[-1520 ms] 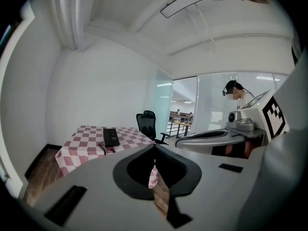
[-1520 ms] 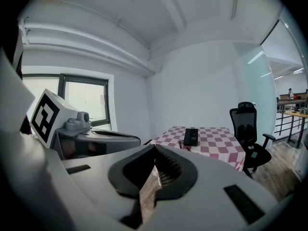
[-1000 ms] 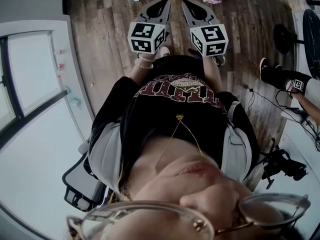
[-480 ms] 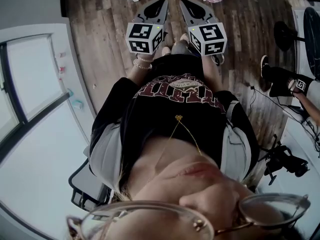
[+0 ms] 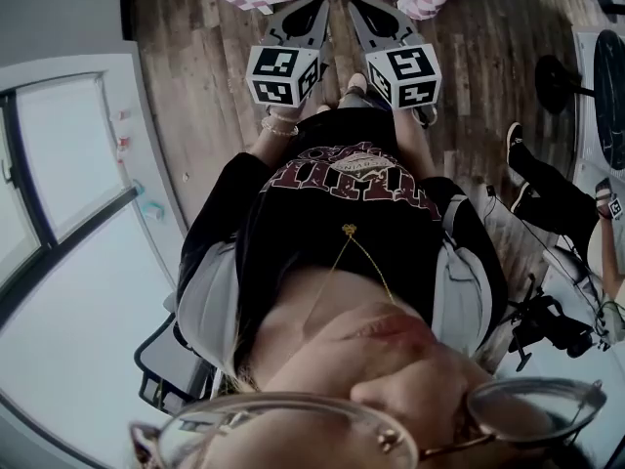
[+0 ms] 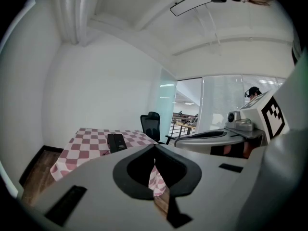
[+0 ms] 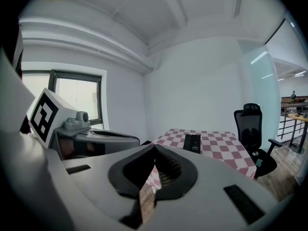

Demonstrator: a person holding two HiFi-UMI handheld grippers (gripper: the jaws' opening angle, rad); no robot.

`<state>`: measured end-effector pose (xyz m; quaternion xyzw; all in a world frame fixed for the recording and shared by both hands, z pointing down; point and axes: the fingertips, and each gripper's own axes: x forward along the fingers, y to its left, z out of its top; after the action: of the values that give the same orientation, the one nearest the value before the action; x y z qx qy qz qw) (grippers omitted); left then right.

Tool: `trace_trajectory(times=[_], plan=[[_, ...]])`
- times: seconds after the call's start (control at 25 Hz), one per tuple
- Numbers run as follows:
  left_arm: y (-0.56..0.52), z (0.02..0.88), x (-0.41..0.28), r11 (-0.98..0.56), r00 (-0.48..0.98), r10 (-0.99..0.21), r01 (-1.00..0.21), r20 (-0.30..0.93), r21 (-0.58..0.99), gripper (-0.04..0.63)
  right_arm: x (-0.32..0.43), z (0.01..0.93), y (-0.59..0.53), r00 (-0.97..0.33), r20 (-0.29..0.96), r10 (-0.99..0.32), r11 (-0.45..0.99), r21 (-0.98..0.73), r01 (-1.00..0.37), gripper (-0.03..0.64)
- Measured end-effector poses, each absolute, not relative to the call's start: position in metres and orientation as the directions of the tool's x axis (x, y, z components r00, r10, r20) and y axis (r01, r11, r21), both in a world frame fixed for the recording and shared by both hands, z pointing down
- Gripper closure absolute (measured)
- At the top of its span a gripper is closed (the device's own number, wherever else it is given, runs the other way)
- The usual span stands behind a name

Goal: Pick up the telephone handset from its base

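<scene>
Approach stage: we are holding the left gripper and right gripper closed and empty, side by side, because the telephone is sitting well ahead on the checked table.

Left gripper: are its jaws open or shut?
Shut. The left gripper shows its jaw tips touching in its own view, with nothing between them.

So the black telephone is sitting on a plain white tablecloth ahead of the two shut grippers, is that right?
Not quite: the tablecloth is pink-and-white checked, not plain white, as the right gripper view shows; the telephone does sit on it.
</scene>
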<state>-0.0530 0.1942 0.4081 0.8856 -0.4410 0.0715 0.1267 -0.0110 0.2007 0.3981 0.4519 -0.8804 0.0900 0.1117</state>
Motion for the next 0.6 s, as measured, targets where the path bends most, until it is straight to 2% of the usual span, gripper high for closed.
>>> trace_trajectory(times=[0.6], plan=[[0.126, 0.404, -0.021, -0.522, 0.543, -0.803, -0.839, 0.246, 0.152, 0.584, 0.018, 0.392, 0.129, -0.629, 0.281, -0.725, 0.646, -0.043, -0.762, 0.598]])
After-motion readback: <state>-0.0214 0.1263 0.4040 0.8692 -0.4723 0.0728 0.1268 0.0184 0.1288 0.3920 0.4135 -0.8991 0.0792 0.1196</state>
